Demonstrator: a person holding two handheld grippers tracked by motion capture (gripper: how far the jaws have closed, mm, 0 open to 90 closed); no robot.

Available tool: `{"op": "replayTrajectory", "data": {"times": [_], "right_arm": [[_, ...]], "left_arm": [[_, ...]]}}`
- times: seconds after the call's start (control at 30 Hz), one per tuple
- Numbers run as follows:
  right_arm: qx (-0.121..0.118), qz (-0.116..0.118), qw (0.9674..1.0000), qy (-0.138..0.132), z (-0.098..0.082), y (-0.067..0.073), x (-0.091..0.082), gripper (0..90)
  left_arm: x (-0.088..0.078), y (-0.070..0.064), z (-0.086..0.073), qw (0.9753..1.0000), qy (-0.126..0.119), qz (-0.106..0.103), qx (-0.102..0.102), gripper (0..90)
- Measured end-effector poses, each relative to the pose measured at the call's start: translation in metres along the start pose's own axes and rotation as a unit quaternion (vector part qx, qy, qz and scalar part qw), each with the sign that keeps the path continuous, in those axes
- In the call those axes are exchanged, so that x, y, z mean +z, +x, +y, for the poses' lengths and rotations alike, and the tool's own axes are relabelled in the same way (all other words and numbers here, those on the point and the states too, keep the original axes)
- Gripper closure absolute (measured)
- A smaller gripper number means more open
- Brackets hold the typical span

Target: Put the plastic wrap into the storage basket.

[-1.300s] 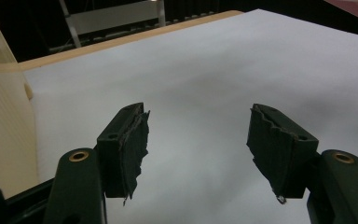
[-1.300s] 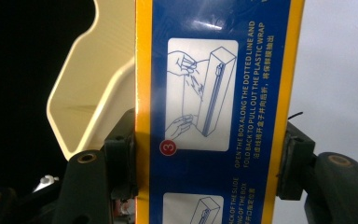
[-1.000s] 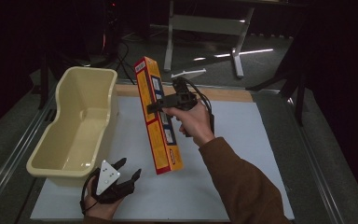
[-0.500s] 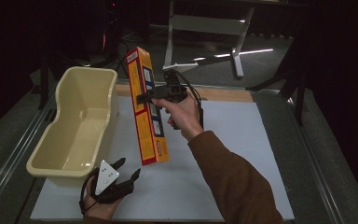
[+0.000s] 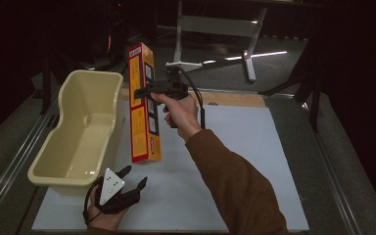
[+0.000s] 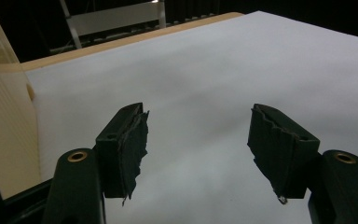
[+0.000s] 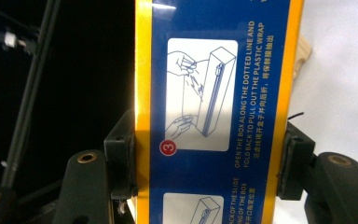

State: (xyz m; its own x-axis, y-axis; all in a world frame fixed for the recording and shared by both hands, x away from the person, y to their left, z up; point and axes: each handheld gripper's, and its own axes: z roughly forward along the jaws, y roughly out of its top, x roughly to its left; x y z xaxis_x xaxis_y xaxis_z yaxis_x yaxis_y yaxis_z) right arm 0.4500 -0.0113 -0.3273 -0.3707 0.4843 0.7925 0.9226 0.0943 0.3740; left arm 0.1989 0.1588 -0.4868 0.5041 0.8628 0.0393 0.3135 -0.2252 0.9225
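The right gripper [image 5: 144, 92] clamps the plastic wrap box [image 5: 143, 105] across its width, holding it upright in the air just right of the beige tub [image 5: 54, 164]. This is the transfer step. Next, carry the box left over the tub and lower it. The left gripper [image 5: 133, 179] rests open and empty at the near edge.

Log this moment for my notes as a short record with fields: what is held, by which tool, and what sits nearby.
held item: long yellow and blue cardboard box, printed with plastic wrap instructions
holder: right tool, jaws clamped on the box's two narrow sides
box pose: near upright, lifted off the white table sheet
left tool: open, nothing between its jaws, low over the sheet
nearby: cream plastic tub, no items seen inside, left of the box
contact box to tub: cannot tell
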Motion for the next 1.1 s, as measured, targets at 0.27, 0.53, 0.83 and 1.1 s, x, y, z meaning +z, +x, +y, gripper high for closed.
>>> {"op": "replayTrajectory", "data": {"times": [0.27, 0.53, 0.83, 1.1], "right_arm": [[0.025, 0.003, 0.9996, -0.015, 0.004, -0.005, 0.011, 38.9], [0.033, 0.014, 0.9985, -0.040, 0.004, 0.004, 0.033, 38.9], [0.044, 0.029, 0.9978, -0.040, 0.001, 0.019, 0.069, 38.8], [0.069, 0.039, 0.9961, -0.039, -0.003, 0.023, 0.098, 38.8]], "left_arm": [[0.001, 0.000, -0.001, 1.0000, 0.002, 0.001, 0.001, 36.5], [0.001, 0.000, 0.000, 1.0000, 0.002, 0.000, 0.004, 36.5], [-0.001, 0.001, -0.001, 1.0000, 0.001, 0.002, 0.003, 36.5], [-0.002, 0.002, -0.002, 1.0000, -0.003, -0.002, -0.002, 36.4]]}}
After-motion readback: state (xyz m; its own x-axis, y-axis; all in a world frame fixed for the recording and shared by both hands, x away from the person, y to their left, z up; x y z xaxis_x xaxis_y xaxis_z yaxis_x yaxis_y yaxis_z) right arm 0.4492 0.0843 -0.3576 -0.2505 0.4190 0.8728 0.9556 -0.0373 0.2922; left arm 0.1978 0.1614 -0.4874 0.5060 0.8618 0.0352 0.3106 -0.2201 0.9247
